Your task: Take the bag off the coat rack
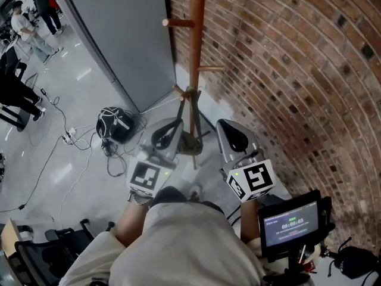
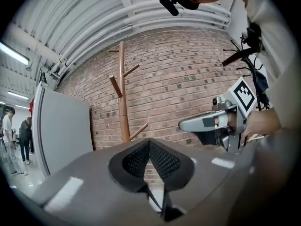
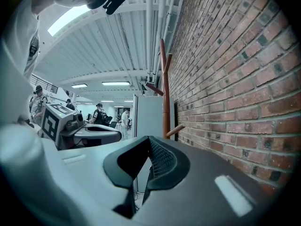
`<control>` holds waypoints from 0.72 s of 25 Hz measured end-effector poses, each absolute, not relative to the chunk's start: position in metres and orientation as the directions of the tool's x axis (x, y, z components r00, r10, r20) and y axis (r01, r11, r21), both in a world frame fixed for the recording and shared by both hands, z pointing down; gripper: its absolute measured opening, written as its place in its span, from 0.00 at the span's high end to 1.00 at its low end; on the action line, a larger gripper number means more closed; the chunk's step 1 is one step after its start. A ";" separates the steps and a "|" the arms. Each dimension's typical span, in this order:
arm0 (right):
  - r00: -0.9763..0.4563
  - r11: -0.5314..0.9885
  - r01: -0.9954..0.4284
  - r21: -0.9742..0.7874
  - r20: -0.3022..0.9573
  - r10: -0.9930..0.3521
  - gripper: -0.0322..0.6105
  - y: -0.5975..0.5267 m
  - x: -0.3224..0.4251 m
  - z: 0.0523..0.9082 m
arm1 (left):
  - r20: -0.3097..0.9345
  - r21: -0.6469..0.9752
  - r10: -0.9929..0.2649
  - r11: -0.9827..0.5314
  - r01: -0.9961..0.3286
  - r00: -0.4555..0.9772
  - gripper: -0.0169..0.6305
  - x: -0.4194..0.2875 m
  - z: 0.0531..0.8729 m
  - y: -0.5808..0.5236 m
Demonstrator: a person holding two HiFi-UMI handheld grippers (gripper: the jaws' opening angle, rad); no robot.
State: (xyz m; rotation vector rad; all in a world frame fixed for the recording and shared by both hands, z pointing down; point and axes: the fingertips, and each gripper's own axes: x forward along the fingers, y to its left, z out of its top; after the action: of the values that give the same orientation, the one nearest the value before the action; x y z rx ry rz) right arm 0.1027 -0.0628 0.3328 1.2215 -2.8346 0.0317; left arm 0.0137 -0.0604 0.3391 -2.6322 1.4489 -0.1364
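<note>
Left tool [image 2: 149, 160]: jaws pressed together, gripping nothing. Right tool [image 3: 149, 160]: same, closed on air. Both pointed roughly level toward the wooden coat rack [image 1: 196, 52], side by side with a gap between them. The rack stood against the brick wall [image 1: 286, 70], just beside the edge of a grey panel [image 1: 119, 34]. Bag [image 1: 190, 142]: dark olive, hung low on the rack by two straps from a low peg [image 1: 180, 92]. In the head view it sat between the two tools, and neither looked to be touching it. In both gripper views the tool bodies hid it. Cables [image 1: 71, 137] and a black bundle [image 1: 116, 125] lay on the floor [image 1: 71, 88] left of the rack. A lit screen [image 1: 290, 224] sat by the person's right arm. People stood well back on the far floor.
</note>
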 end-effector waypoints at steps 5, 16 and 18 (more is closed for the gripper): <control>-0.689 0.690 -0.723 0.013 0.059 -0.723 0.95 -0.062 0.102 0.330 | 0.022 -0.165 -0.852 -0.519 -0.839 0.523 0.97 0.012 0.342 -0.060; -0.637 0.641 -0.767 0.006 0.102 -0.764 0.87 -0.094 0.094 0.342 | 0.062 -0.166 -0.832 -0.553 -0.817 0.551 0.92 0.000 0.363 -0.092; -0.629 0.633 -0.774 0.007 0.114 -0.769 0.86 -0.102 0.092 0.346 | 0.074 -0.162 -0.828 -0.560 -0.813 0.556 0.91 -0.003 0.370 -0.101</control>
State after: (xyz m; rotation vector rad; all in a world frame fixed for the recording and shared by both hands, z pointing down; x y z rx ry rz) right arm 0.0916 -0.1018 0.3459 1.2999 -2.7421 0.0649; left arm -0.0028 -0.1014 0.3697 -2.6735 1.4150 -0.2158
